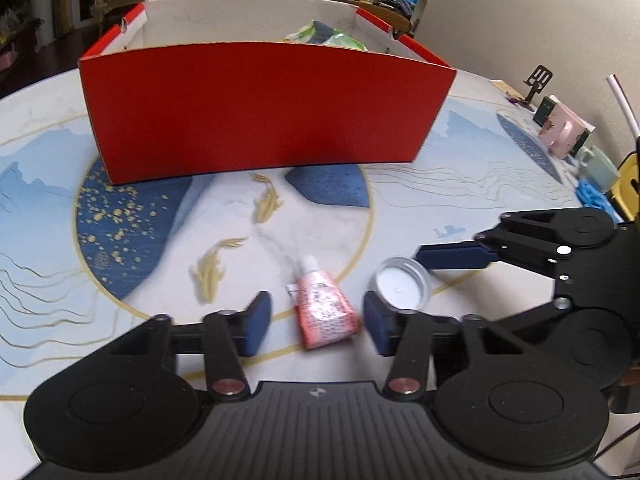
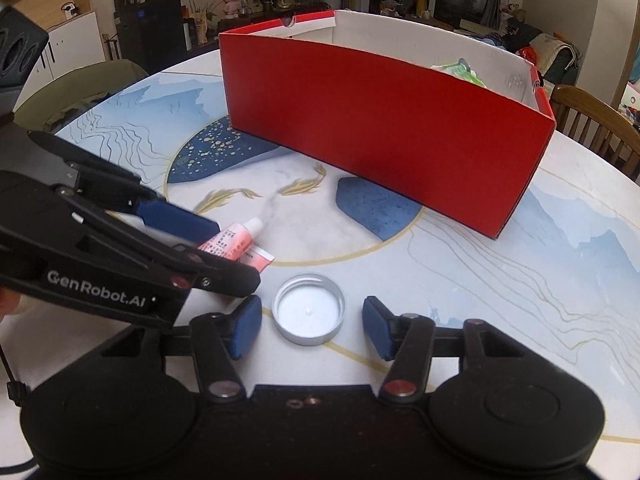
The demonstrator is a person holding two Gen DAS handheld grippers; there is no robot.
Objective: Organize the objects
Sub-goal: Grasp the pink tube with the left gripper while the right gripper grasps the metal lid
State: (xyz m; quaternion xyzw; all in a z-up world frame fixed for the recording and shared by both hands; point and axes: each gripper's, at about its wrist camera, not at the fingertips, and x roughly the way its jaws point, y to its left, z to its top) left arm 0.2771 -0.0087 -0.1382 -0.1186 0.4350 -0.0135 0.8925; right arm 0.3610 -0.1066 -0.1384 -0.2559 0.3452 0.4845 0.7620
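Observation:
A small pink tube point(image 1: 324, 316) lies on the patterned table point(image 1: 60, 208), cap pointing away, between the blue pads of my left gripper point(image 1: 316, 322). The pads stand a little apart from it, so the gripper is open. Just right of it sits a round silver lid point(image 1: 400, 284), open side up. In the right wrist view this lid point(image 2: 308, 310) rests between the pads of my right gripper point(image 2: 310, 322), with a gap on each side, also open. The left gripper point(image 2: 236, 254) reaches in from the left around the tube point(image 2: 236, 244). A red box point(image 1: 264, 116) stands behind.
The red box point(image 2: 384, 132) has white inner walls and green packets point(image 1: 324, 34) inside. A pink box point(image 1: 560, 132), a pale mug point(image 1: 596, 164) and a phone stand point(image 1: 538, 80) crowd the table's right edge. A wooden chair point(image 2: 592, 120) stands beyond the far side.

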